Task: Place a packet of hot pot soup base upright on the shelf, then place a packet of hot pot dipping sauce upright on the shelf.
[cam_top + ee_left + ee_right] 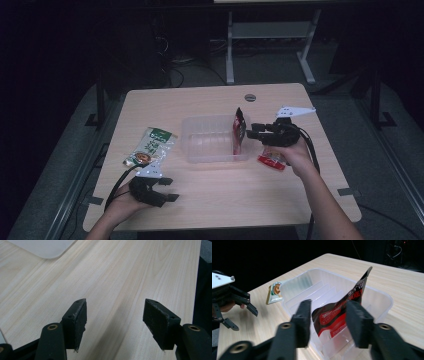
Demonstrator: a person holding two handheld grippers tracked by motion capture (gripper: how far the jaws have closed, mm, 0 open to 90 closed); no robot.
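Wood table: right tool (328, 322) half-open round red-black packet (337, 315), print unreadable, in clear bin (384, 298); left tool (115, 325) open, empty.

Dim room, dark surround; the table (215, 200) lit from above (right gripper view slightly blurred)

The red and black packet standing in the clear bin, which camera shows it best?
The right gripper view: the red and black packet stands close up in the clear bin, between the right gripper's parted jaws, its print visible. The high view shows it small and edge-on at the bin's right end. The left gripper view shows bare table.
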